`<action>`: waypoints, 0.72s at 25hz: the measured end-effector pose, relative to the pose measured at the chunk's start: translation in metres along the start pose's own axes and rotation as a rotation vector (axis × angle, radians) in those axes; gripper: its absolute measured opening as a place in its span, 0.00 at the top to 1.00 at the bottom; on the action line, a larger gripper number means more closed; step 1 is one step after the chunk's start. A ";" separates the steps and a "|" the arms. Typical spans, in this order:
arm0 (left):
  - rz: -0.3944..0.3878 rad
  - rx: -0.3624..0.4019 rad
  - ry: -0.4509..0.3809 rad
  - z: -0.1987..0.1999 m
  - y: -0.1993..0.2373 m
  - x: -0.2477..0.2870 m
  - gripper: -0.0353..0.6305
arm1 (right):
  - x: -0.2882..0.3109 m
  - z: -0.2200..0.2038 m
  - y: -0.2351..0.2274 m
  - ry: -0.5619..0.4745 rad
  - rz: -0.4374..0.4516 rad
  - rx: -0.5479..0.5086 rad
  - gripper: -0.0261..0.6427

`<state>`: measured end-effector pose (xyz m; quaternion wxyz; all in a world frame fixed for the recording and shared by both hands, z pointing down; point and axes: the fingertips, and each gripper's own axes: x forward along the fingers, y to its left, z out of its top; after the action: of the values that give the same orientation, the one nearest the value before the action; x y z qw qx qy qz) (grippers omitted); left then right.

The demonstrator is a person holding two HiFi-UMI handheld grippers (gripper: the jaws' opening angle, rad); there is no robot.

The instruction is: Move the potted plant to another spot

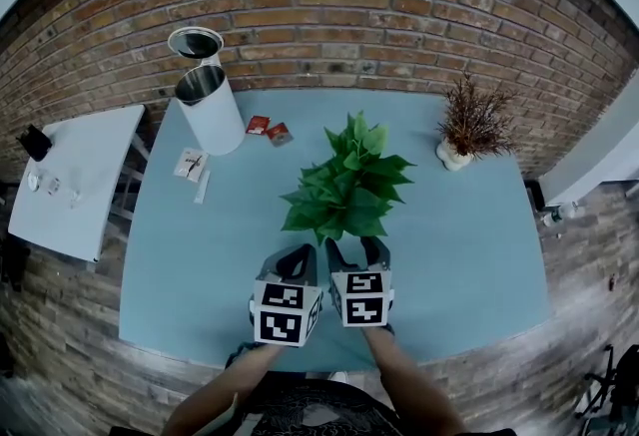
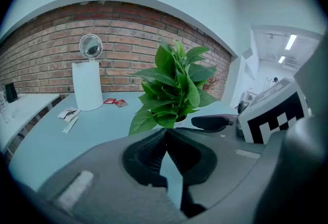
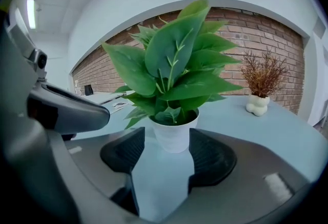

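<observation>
One potted plant point(image 1: 349, 187) stands near the middle of the pale blue surface point(image 1: 479, 254), upright, its broad green leaves spreading over a small white pot point(image 3: 175, 135). From the head view the leaves hide the pot.

The right gripper point(image 3: 166, 137) sits low on the near side of the plant with its jaws apart. In the right gripper view the pot shows in the gap between the two jaw tips, and neither pad presses on its wall. Whether the pot is already between the tips or just past them I cannot tell.

The left gripper point(image 1: 297, 256) lies just beside the right one, on its left, also pointing at the plant. Its jaws are together, the tips meeting with nothing between them, and the lowest leaves hang just beyond them.

Farther back on the left of the surface stands a tall white bin point(image 1: 212, 113) with its round lid point(image 1: 195, 43) raised. Two small red packets point(image 1: 268, 129) lie just beside the bin, toward the plant, and a few pale paper sachets point(image 1: 192, 166) lie nearer the left edge. At the far right corner, well apart from the plant, is a dried brown sprig in a lumpy white vase point(image 1: 455, 155).

A red brick wall point(image 1: 349, 5) runs behind the surface, and a white side table point(image 1: 80, 175) stands off to the left.
</observation>
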<state>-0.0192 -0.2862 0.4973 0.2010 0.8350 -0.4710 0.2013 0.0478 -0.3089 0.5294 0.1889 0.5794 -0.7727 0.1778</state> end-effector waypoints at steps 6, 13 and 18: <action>0.000 -0.016 0.004 0.003 0.011 0.005 0.95 | 0.018 -0.002 -0.004 0.018 -0.009 -0.018 0.50; -0.012 -0.030 0.021 -0.002 0.016 0.009 0.95 | 0.034 -0.006 -0.009 0.011 -0.045 0.009 0.38; -0.020 -0.030 0.028 -0.003 0.020 0.011 0.95 | 0.046 -0.006 -0.008 0.010 -0.045 0.024 0.31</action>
<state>-0.0317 -0.3019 0.5084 0.2220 0.8336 -0.4628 0.2040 0.0438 -0.3463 0.5576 0.1896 0.5980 -0.7563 0.1858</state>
